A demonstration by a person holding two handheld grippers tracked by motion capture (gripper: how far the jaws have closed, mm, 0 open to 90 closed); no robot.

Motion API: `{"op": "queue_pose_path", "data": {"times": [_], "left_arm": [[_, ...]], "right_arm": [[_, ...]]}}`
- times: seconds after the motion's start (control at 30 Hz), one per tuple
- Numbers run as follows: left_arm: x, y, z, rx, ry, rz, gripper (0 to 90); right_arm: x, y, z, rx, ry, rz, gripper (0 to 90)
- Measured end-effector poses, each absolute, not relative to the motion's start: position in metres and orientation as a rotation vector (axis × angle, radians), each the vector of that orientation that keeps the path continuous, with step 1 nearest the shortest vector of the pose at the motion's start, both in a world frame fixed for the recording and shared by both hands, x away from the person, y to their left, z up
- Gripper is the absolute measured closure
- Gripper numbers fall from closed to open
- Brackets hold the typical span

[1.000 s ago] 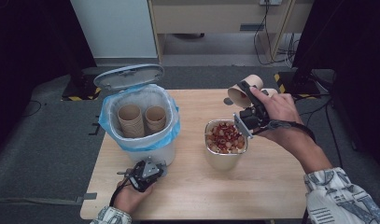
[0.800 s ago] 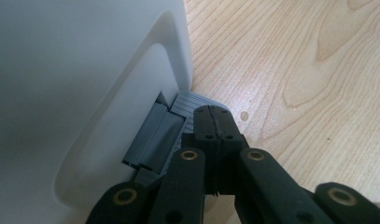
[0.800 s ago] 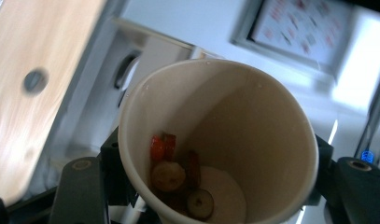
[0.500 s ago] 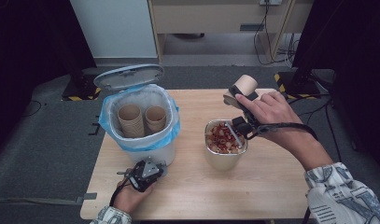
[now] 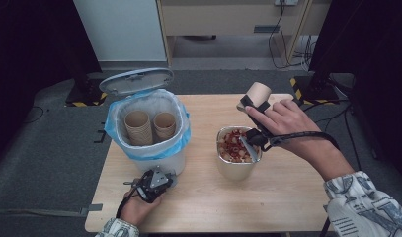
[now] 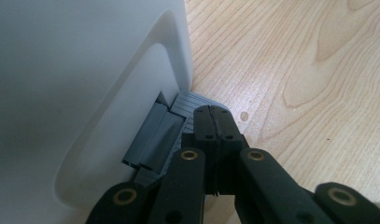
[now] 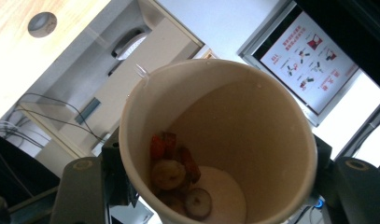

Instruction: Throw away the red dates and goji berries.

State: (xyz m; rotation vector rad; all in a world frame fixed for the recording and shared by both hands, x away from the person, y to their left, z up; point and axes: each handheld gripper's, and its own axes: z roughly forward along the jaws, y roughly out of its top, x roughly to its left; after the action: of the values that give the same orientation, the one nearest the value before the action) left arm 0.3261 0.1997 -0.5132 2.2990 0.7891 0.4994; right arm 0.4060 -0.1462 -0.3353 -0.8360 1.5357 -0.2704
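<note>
The paper cup [image 7: 218,142] sits clamped across its sides in the right gripper [image 5: 255,106], held above the far rim of the metal container [image 5: 235,160] on the table [image 5: 287,197]. Over the last second the cup has swung from lying roughly sideways, further right, to standing tipped up over the container, and the hand has come in closer to it. The right gripper view looks into the cup's mouth: a few pieces of food [image 7: 176,175], reddish bits and pale round slices, cling near its bottom, so it is not quite emptied. The container below is already heaped with the same reddish and pale scraps.

My reading is that the cup is being tipped out into the container, and the turn so far brings it toward pouring; the stuck pieces may need a steeper tilt or a shake before the cup is clean.

Further left stands the white bin [image 5: 149,148] with a blue bag liner and its lid [image 5: 136,80] raised; two paper cups [image 5: 151,126] already stand inside it. That suggests the emptied cup goes there next. The left gripper [image 6: 214,135] rests low at the foot of the bin, its jaws pressed together on nothing, tips on the grey pedal [image 6: 187,105], and it has not shifted, apparently keeping the lid open.
</note>
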Motion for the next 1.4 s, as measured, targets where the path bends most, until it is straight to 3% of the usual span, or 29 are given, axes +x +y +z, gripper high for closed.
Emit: {"op": "queue_pose_path", "data": {"times": [0.23, 0.8, 0.97, 1.1, 1.23, 1.4], "left_arm": [[0.326, 0.200, -0.513, 2.297, 0.791, 0.496, 89.8], [0.326, 0.200, -0.513, 2.297, 0.791, 0.496, 89.7], [0.326, 0.200, -0.513, 2.297, 0.791, 0.496, 89.7], [0.326, 0.200, -0.513, 2.297, 0.792, 0.497, 89.7], [0.326, 0.200, -0.513, 2.296, 0.791, 0.496, 89.7], [0.326, 0.200, -0.513, 2.297, 0.790, 0.495, 89.7]], "right_arm": [[0.407, -0.144, -0.321, -0.792, 1.522, -0.231, 34.7], [0.405, -0.147, -0.329, -0.810, 1.528, -0.262, 34.8], [0.407, -0.149, -0.315, -0.752, 1.494, -0.256, 34.9], [0.400, -0.138, -0.353, -0.974, 1.526, -0.383, 35.6], [0.405, -0.140, -0.337, -0.877, 1.505, -0.345, 35.7], [0.405, -0.144, -0.351, -0.860, 1.567, -0.304, 35.7]]}}
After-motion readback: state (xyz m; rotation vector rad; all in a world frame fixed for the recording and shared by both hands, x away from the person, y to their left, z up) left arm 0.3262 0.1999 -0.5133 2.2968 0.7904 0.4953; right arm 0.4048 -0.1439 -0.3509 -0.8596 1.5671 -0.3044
